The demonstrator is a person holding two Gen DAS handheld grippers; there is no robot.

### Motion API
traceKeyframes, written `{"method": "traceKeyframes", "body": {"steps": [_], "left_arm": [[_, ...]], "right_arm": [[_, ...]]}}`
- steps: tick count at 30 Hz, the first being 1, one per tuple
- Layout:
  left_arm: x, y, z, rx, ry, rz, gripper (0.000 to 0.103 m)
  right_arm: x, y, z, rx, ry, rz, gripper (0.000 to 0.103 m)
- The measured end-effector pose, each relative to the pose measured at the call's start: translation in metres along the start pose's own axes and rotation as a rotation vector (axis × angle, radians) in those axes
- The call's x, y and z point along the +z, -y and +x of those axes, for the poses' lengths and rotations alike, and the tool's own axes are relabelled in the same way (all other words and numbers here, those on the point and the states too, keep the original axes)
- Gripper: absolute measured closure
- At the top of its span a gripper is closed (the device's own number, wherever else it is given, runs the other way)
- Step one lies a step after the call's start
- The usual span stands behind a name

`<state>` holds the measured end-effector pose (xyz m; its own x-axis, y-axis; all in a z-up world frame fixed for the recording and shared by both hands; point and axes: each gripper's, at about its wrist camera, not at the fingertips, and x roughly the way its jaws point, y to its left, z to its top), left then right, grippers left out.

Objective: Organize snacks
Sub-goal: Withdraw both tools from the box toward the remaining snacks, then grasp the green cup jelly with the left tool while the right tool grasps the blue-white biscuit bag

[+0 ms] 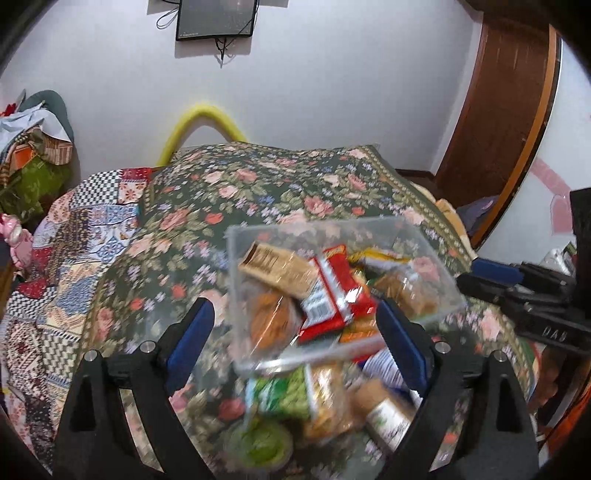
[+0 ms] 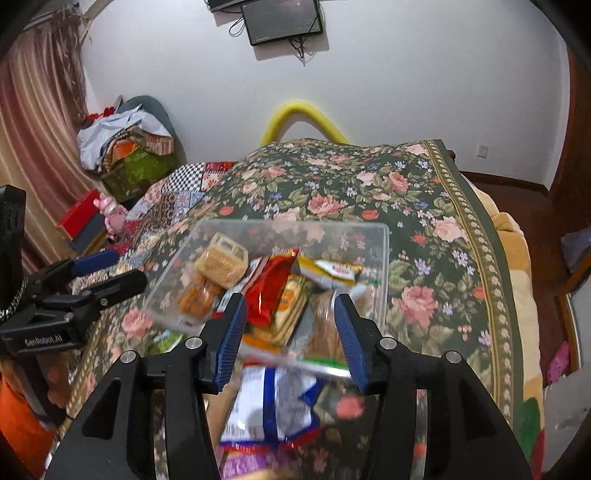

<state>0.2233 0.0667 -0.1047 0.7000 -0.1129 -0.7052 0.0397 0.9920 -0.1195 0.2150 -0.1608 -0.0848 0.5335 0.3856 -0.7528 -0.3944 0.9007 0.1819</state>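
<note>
One clear plastic box (image 2: pixel 376 258) stands on the bed's floral cover (image 2: pixel 424 206), with about six snack packets (image 2: pixel 269 288) inside. Roughly four more loose packets (image 1: pixel 321 398) lie just before the box. Two tools: the left tool (image 1: pixel 295 328) is wide, the right tool (image 2: pixel 291 332) partly apart, both empty. One screen (image 2: pixel 282 20) hangs on the white wall behind.

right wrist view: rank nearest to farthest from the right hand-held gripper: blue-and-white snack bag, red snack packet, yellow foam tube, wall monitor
From the right hand-held gripper:
1. Blue-and-white snack bag, on the bedspread below the fingers.
2. Red snack packet, inside the clear plastic container, just ahead.
3. Yellow foam tube, arched behind the bed's far end.
4. Wall monitor, high on the far wall.
</note>
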Motion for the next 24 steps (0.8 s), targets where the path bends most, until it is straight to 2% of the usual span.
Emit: {"method": "traceKeyframes", "body": {"steps": [3, 5, 13, 24], "left_arm": [[-0.017, -0.008, -0.009, 0.010, -0.014, -0.007, 0.012], [-0.031, -0.014, -0.009, 0.009, -0.041, -0.021, 0.012], [-0.078, -0.032, 0.005, 0.028, -0.154, -0.087, 0.012], [-0.112, -0.030, 0.035, 0.033, -0.244, -0.073, 0.012]], "right_arm": [[-0.010, -0.003, -0.005, -0.008, -0.009, -0.017, 0.056], [-0.018, -0.005, -0.007, -0.005, -0.018, -0.016, 0.052], [-0.046, -0.010, 0.001, -0.023, -0.086, -0.028, 0.048], [-0.069, -0.009, 0.026, 0.000, -0.185, 0.003, 0.047]]}}
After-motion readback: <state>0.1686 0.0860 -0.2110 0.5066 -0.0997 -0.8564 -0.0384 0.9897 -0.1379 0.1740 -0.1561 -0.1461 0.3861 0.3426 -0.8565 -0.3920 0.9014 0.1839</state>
